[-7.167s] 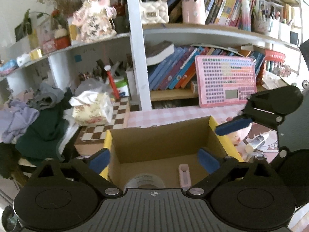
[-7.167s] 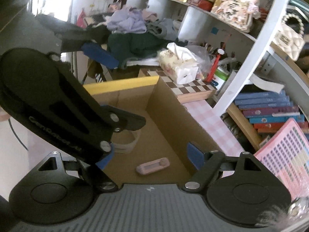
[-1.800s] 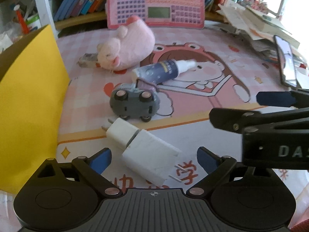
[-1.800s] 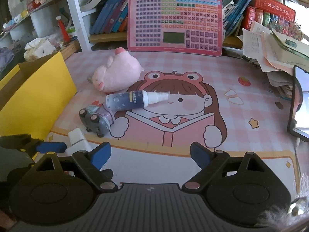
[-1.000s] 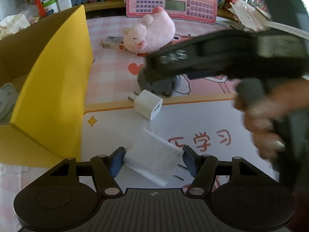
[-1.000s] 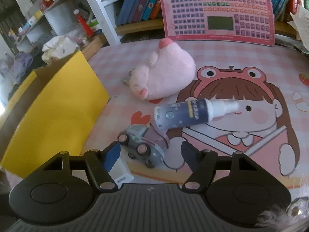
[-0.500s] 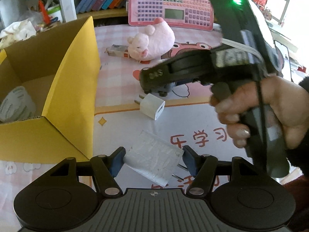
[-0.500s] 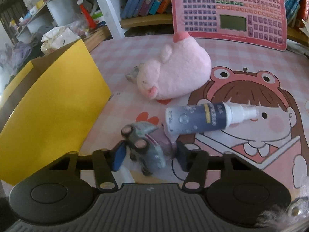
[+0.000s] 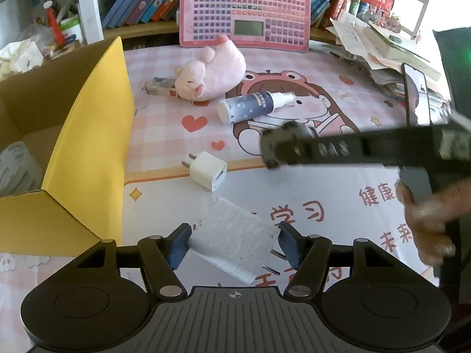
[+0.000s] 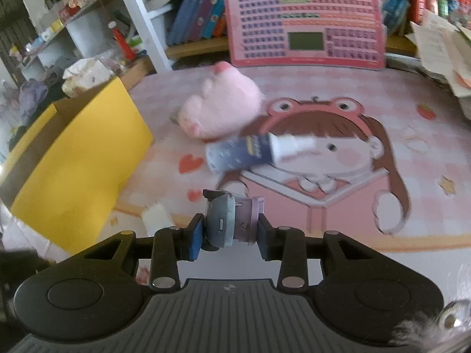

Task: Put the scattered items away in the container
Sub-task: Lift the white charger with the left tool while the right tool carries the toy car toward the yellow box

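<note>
My left gripper (image 9: 234, 242) is shut on a large white power adapter (image 9: 229, 229), held just above the mat beside the box. The cardboard box (image 9: 88, 147) with yellow flaps stands at the left and holds a white roll. My right gripper (image 10: 230, 236) has its jaws closing on a grey and purple toy car (image 10: 226, 220), and the pads press on both of its sides. In the left wrist view the car (image 9: 282, 144) shows blurred at the tip of the right gripper, which a hand holds. A small white charger (image 9: 207, 170) lies on the mat.
A spray bottle (image 9: 253, 107) and a pink plush (image 9: 212, 73) lie mid-mat, with a small wrapped item (image 9: 159, 85) beside the plush. A pink keyboard toy (image 9: 244, 8) leans on the bookshelf behind. A phone (image 9: 416, 94) and stacked papers sit at the right.
The right gripper's jaws closed on the toy car and carried it off to the right, away from the small charger. The left gripper kept hold of the big adapter.
</note>
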`<state>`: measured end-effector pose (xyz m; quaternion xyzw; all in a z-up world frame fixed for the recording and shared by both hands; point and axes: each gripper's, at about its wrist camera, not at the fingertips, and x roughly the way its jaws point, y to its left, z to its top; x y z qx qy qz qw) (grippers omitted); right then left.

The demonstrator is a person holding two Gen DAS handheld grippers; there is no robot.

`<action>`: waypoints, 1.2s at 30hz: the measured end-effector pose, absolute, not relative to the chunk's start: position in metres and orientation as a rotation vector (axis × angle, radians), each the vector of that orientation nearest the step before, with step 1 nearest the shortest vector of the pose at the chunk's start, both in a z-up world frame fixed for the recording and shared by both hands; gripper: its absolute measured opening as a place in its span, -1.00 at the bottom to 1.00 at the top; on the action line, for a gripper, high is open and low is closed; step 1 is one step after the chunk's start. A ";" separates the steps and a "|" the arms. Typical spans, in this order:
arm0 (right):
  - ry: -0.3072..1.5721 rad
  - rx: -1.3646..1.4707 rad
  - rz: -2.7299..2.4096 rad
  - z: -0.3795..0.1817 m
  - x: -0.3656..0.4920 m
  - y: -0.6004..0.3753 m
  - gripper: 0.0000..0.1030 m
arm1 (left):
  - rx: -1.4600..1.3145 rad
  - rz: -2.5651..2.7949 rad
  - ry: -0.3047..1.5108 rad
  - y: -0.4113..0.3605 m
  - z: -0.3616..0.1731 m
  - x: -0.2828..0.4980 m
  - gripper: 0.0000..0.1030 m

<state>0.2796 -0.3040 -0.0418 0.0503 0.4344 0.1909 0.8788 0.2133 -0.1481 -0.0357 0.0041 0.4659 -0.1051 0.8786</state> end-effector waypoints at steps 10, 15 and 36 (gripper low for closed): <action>0.945 0.122 0.395 -0.058 0.291 -0.305 -0.25 | 0.012 -0.201 0.967 -0.151 -0.029 0.209 0.25; 0.934 0.116 0.385 -0.064 0.296 -0.299 -0.16 | 0.010 -0.190 0.968 -0.149 -0.027 0.208 0.25; 0.905 0.082 0.294 -0.055 0.275 -0.295 -0.15 | 0.018 -0.279 0.935 -0.139 -0.021 0.189 0.25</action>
